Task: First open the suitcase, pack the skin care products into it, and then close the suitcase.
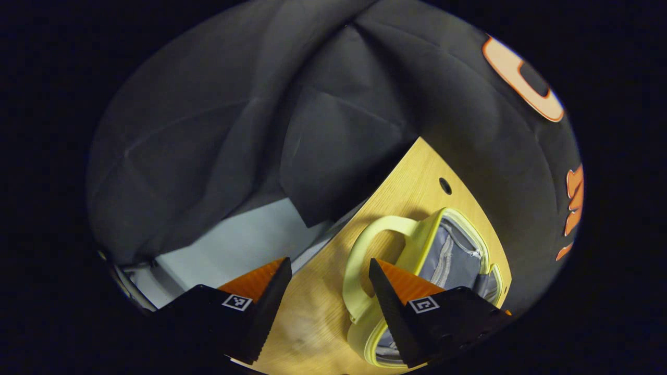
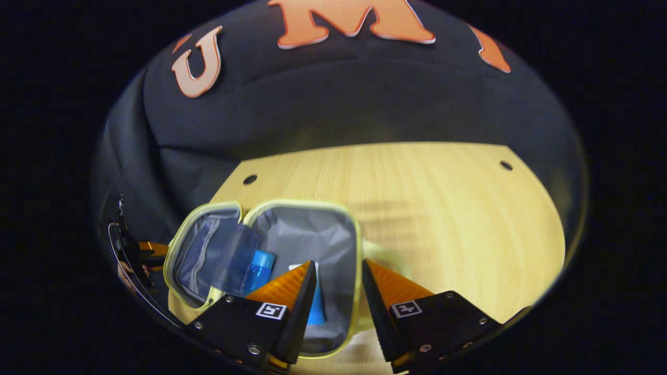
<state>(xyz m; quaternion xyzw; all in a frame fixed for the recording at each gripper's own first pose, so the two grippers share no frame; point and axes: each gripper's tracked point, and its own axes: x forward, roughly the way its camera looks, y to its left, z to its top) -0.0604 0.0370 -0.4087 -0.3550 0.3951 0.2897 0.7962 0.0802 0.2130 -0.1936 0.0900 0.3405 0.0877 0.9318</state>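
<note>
The pale yellow suitcase (image 2: 356, 245) lies open on the wooden table (image 2: 443, 208), its two grey-lined halves spread flat. A blue bottle (image 2: 259, 270) lies in it near the hinge. A white and blue tube (image 2: 317, 307) sits partly hidden behind my right gripper's left finger. My right gripper (image 2: 338, 265) is open, straddling the case's right rim without pressing on it. In the left gripper view the suitcase (image 1: 453, 255) shows its grey lining, and its looped handle (image 1: 362, 250) arcs between the fingers of my open left gripper (image 1: 328, 263). The right finger covers part of the case.
Two round holes (image 2: 250, 179) pierce the table near its far edge. The table's edge (image 1: 333, 232) runs diagonally in the left gripper view, with pale floor (image 1: 245, 239) below. My left gripper (image 2: 146, 249) shows at the far left of the right gripper view.
</note>
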